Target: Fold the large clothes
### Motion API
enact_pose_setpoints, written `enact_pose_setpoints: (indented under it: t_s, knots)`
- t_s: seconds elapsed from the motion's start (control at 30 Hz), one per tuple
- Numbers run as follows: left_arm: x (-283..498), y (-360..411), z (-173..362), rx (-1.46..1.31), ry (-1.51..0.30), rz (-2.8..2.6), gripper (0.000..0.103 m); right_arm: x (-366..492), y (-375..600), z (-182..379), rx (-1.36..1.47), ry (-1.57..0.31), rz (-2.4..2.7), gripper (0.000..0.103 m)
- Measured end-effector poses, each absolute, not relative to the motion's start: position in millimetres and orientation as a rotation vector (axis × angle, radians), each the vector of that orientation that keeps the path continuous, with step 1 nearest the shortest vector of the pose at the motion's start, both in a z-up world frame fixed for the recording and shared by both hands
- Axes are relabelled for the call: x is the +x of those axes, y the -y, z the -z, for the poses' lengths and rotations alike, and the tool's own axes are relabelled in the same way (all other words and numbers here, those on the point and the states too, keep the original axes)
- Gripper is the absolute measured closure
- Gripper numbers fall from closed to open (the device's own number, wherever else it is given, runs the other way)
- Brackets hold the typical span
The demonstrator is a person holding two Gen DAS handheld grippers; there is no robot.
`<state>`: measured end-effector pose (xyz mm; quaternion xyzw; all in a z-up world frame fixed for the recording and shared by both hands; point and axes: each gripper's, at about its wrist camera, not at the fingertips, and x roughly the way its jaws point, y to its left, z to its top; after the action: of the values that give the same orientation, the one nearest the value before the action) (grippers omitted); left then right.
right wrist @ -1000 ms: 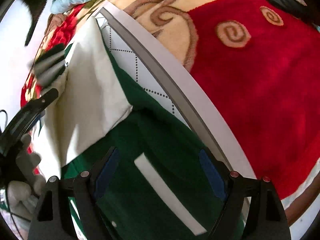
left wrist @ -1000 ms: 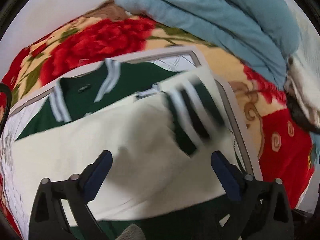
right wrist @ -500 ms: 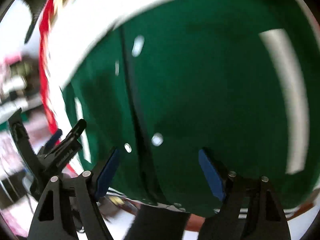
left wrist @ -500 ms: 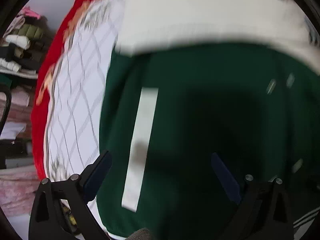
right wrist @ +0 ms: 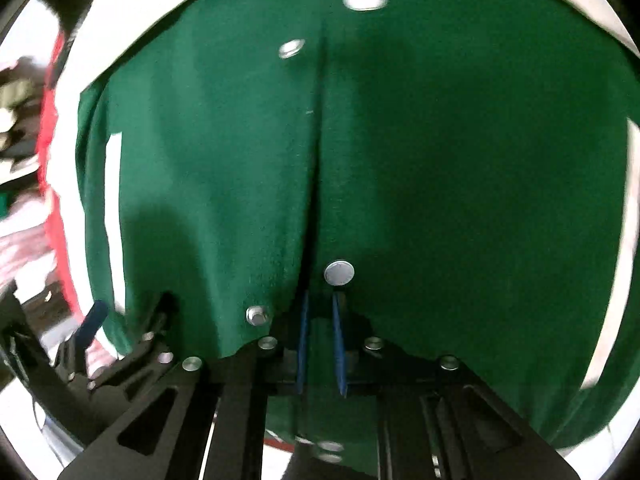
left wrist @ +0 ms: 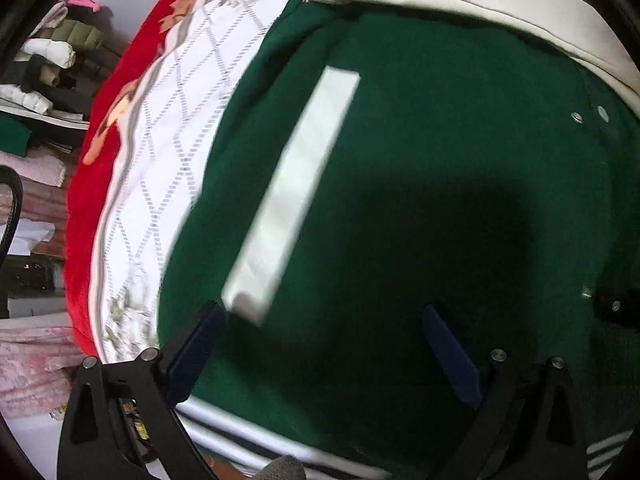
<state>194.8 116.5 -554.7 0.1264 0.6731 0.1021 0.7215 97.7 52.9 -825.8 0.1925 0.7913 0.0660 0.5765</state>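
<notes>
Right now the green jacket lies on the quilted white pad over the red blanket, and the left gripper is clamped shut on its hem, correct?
Not quite. The left gripper is wide open above the green jacket, gripping nothing, as the left wrist view shows. The jacket does lie on the quilted white pad over the red blanket.

I'm working in someone's bedroom, by the look of it. A white quilted mat [left wrist: 160,184] lies over a red flowered blanket [left wrist: 86,208] on a bed, and beside it open shelves [left wrist: 44,80] are stacked with folded puffy coats and other clothes.
</notes>
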Motion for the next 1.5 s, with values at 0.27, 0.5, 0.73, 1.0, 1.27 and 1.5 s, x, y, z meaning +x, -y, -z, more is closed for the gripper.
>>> enact_pose_setpoints:
  t_s: [0.27,0.5,0.73,1.0,1.27,1.5]
  knots:
    - [214.7,-71.0,497.4,0.277,-1.367,-0.136,0.002,87.2,36.5,764.3,0.58,-1.759,-0.159,0.036]
    - [252.5,52.9,528.6,0.329,-1.286,-0.031,0.002,73.7,203.7,736.4,0.481,-1.587,0.26,0.036]
    - [277.6,113.3,579.3,0.516,-1.281,-0.069,0.0,111.5,245.0,776.8,0.334,-1.633,0.185,0.081]
    - [276.4,107.1,577.1,0.501,-1.306,-0.102,0.0,59.8,330.8,783.4,1.031,-1.386,0.362,0.082]
    - [285.3,93.6,575.8,0.482,-1.301,-0.105,0.0,92.5,299.9,752.0,0.377,-1.487,0.256,0.082]
    - [286.3,49.5,531.2,0.388,-1.302,-0.19,0.0,74.4,346.2,746.8,0.661,-1.544,0.351,0.079]
